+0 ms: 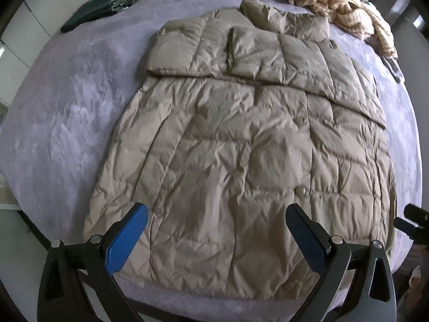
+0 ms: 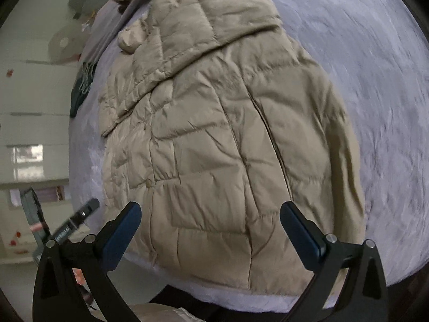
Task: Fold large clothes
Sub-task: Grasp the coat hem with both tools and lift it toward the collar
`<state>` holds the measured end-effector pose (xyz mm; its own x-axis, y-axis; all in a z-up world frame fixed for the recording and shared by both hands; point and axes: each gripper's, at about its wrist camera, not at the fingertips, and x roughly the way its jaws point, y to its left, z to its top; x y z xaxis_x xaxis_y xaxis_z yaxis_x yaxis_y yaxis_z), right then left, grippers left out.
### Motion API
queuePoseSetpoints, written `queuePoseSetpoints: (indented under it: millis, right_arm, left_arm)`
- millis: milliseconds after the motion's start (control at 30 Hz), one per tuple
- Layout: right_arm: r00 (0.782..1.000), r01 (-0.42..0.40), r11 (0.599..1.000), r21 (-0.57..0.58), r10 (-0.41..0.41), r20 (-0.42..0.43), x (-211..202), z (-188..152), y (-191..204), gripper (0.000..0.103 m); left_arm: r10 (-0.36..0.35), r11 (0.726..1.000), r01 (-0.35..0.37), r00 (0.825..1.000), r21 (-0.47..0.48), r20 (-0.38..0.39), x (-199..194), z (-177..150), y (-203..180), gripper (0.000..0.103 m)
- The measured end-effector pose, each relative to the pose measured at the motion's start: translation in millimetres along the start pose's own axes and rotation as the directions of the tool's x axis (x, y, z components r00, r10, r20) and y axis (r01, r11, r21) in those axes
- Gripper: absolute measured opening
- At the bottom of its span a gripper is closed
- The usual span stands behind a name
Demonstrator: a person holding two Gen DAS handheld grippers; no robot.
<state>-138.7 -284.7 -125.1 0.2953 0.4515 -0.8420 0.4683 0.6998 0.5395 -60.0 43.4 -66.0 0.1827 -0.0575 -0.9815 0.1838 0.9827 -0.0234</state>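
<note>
Beige quilted puffer jacket spread flat on a lavender plush bed cover, hem toward the cameras, collar at the far end. Both sleeves folded across the chest, one overlapping the other, forming a band over the upper part of the body. Small snap button visible on the lower panel. Seen from the right wrist, the same jacket lying at an angle, hem close to the near edge of the bed cover. Left gripper hanging above the hem, blue pads spread wide, nothing between them. Right gripper likewise poised over the hem, jaws wide apart and holding nothing. At the far edge of the bed, a cream striped garment bunched in a heap beyond the collar, and a folded dark green cloth off to the far left, well apart from the jacket.
</note>
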Motion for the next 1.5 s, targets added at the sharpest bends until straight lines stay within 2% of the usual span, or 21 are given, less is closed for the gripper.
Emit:
queuePoseSetpoints:
  millis: [300, 533, 700, 800, 900, 1000, 1100, 1233, 1367, 1433, 1500]
  right_arm:
    - [0.999, -0.025, 0.98, 0.197, 0.017, 0.04, 10.1, -47.1, -18.0, 0.103]
    - [0.993, -0.078, 0.937, 0.34, 0.045, 0.105, 13.0, -103.1, -30.7, 0.103]
    - [0.988, -0.119, 0.902, 0.416, 0.066, 0.139, 15.8, -126.0, -38.6, 0.103]
    - [0.986, -0.129, 0.89, 0.438, 0.069, 0.149, 17.4, -132.9, -41.0, 0.103]
    - [0.985, -0.141, 0.877, 0.46, 0.075, 0.158, 18.6, -138.6, -45.0, 0.103]
    - [0.98, -0.164, 0.861, 0.481, 0.087, 0.179, 18.1, -142.5, -50.8, 0.103]
    - [0.976, -0.179, 0.849, 0.498, 0.091, 0.195, 16.5, -147.0, -57.1, 0.103]
    - [0.972, -0.197, 0.829, 0.523, 0.097, 0.213, 15.3, -150.8, -67.5, 0.103]
    - [0.966, -0.221, 0.812, 0.54, 0.108, 0.234, 13.4, -153.8, -76.2, 0.103]
    - [0.962, -0.238, 0.803, 0.546, 0.117, 0.248, 13.2, -153.8, -79.0, 0.103]
    - [0.953, -0.27, 0.79, 0.551, 0.137, 0.269, 12.5, -152.7, -82.6, 0.103]
  left_arm:
    - [-0.041, 0.997, 0.043, 0.999, 0.062, -0.032, 13.3, -34.3, 36.0, 0.103]
    - [-0.056, 0.995, 0.062, 0.996, 0.08, -0.069, 23.1, -64.6, 70.1, 0.103]
    - [-0.066, 0.994, 0.072, 0.995, 0.085, -0.071, 23.6, -74.8, 84.7, 0.103]
    - [-0.107, 0.991, 0.112, 0.992, 0.068, -0.074, 23.0, -79.1, 94.6, 0.103]
    - [-0.226, 0.974, 0.225, 0.971, -0.009, -0.079, 23.7, -84.9, 113.5, 0.103]
    - [-0.301, 0.952, 0.294, 0.95, -0.091, -0.084, 28.5, -91.4, 132.4, 0.103]
    - [-0.359, 0.926, 0.341, 0.928, -0.16, -0.096, 38.3, -97.8, 148.6, 0.103]
    - [-0.433, 0.884, 0.391, 0.892, -0.255, -0.132, 57.7, -106.6, 157.8, 0.103]
    - [-0.438, 0.876, 0.393, 0.89, -0.28, -0.122, 66.7, -106.6, 152.6, 0.103]
    - [-0.459, 0.861, 0.414, 0.883, -0.297, -0.099, 69.3, -102.3, 148.9, 0.103]
    - [-0.45, 0.862, 0.409, 0.889, -0.299, -0.083, 71.1, -96.5, 145.3, 0.103]
